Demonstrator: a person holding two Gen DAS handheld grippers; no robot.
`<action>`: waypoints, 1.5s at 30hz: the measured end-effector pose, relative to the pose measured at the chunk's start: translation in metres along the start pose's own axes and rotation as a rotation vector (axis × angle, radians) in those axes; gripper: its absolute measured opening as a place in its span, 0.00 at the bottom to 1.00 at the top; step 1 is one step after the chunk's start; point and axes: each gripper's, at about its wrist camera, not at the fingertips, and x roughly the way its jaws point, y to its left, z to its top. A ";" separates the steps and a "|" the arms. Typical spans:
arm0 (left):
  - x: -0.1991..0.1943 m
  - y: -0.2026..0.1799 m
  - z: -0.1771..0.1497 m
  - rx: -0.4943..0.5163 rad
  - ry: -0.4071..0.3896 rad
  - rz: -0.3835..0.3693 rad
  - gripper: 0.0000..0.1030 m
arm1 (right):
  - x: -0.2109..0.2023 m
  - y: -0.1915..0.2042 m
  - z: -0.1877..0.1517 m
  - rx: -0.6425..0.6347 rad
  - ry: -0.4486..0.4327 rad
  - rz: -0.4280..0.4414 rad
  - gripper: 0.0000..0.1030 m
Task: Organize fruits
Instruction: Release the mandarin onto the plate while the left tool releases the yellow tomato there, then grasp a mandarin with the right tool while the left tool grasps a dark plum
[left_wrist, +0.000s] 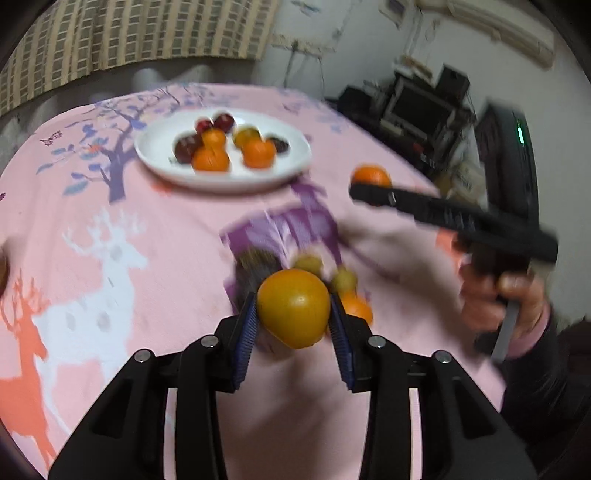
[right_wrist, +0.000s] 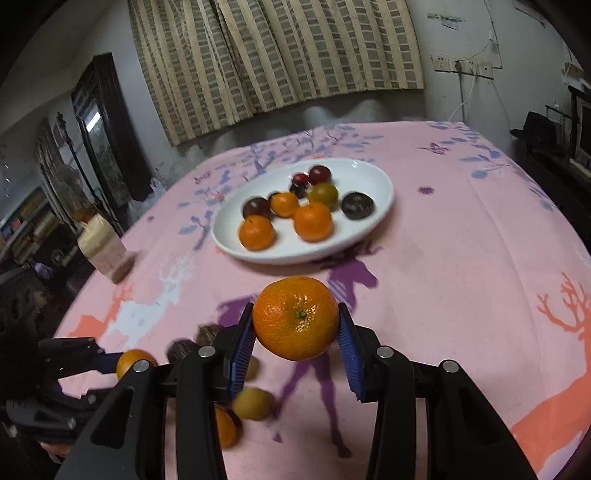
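Observation:
My left gripper (left_wrist: 293, 314) is shut on a yellow-orange fruit (left_wrist: 293, 308) and holds it above the pink tablecloth. My right gripper (right_wrist: 295, 332) is shut on an orange mandarin (right_wrist: 295, 317); in the left wrist view it (left_wrist: 369, 190) appears at the right with the mandarin (left_wrist: 370, 174). A white plate (left_wrist: 155, 155) further back holds several mandarins and dark plums; it also shows in the right wrist view (right_wrist: 373, 173). Loose fruits lie on the cloth below the grippers: small yellowish ones (left_wrist: 343, 280), a mandarin (left_wrist: 356, 308), a yellow fruit (right_wrist: 253, 403) and a dark plum (right_wrist: 181, 349).
A cream carton (right_wrist: 101, 243) stands near the table's left edge in the right wrist view. The person's hand (left_wrist: 498, 299) holds the right gripper's handle. A curtain and wall lie behind the table; shelves and dark furniture stand around it.

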 end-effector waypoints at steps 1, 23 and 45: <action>0.000 0.007 0.014 -0.013 -0.022 0.022 0.36 | 0.001 0.001 0.006 0.008 -0.015 0.010 0.42; 0.069 0.068 0.134 -0.142 -0.097 0.336 0.79 | 0.101 -0.016 0.081 0.039 0.017 -0.065 0.51; -0.014 0.084 0.022 -0.300 -0.135 0.462 0.93 | -0.004 0.062 -0.043 -0.275 0.176 0.082 0.55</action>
